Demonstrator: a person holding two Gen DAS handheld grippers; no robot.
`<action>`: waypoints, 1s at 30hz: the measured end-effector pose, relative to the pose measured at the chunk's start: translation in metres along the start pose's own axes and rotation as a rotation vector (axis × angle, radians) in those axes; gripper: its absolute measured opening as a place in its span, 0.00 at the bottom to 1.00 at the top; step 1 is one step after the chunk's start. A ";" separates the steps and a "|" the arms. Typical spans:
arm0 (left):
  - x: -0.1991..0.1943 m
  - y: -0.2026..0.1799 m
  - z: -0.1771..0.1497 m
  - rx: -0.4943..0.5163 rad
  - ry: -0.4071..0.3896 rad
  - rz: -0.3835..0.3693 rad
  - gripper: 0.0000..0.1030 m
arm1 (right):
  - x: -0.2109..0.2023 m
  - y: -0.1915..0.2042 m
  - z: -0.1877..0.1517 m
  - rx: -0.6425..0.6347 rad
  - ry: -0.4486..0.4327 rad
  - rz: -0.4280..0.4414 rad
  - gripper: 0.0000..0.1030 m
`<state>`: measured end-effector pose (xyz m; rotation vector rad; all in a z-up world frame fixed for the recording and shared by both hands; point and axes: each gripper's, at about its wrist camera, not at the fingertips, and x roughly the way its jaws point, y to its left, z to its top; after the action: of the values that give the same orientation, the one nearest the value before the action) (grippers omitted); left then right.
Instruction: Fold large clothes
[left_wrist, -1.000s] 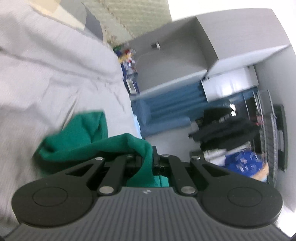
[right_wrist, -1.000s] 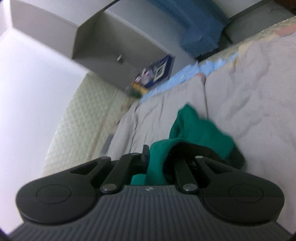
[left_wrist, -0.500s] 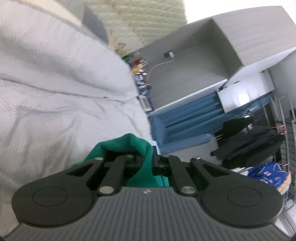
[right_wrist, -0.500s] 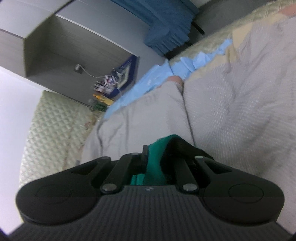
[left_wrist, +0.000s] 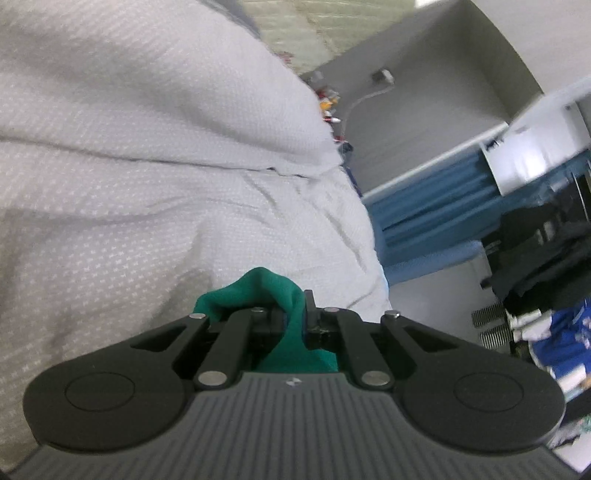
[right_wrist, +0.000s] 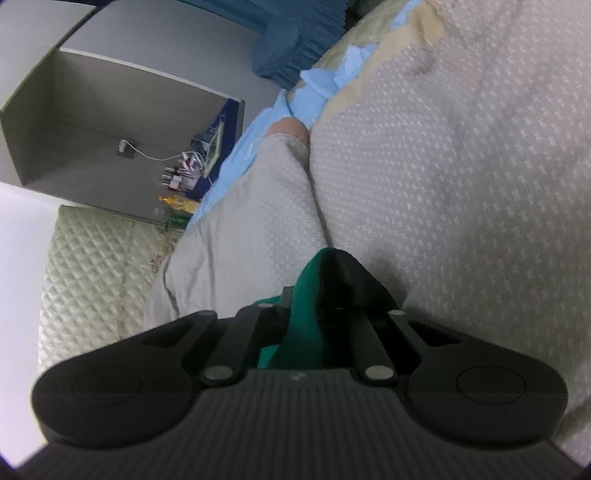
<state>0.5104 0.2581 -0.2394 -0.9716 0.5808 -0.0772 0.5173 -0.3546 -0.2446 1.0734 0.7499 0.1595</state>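
Left wrist view: green garment (left_wrist: 286, 295) is pinched in the closed jaws of the left gripper (left_wrist: 295, 317), low over the grey bedspread (left_wrist: 147, 184). Right gripper (right_wrist: 303, 314) is likewise clamped on green cloth (right_wrist: 306, 295). Likely step: a held edge being laid down for a fold. Next, both corners need lowering flat, aligned, then release. Garment is soft, bunched knit; bedspread is dimpled, wrinkled weave.

No readable text, label, brand or number can be made out in either view. A small pale emblem is seen on the ribbed grey body of each hand-held gripper (left_wrist: 294, 321), toward 6 o'clock, but no letters can be read in it.
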 end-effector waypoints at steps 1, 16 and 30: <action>-0.002 -0.002 0.001 0.008 0.008 -0.001 0.10 | -0.006 0.004 -0.004 -0.006 -0.012 -0.003 0.12; -0.110 -0.082 -0.056 0.402 -0.064 -0.068 0.69 | -0.099 0.099 -0.093 -0.538 -0.157 -0.018 0.71; -0.062 -0.094 -0.138 0.696 0.215 0.116 0.67 | -0.039 0.126 -0.181 -0.928 0.120 -0.260 0.37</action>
<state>0.4072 0.1196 -0.1963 -0.2528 0.7384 -0.2643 0.4040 -0.1778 -0.1674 0.0841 0.7894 0.3112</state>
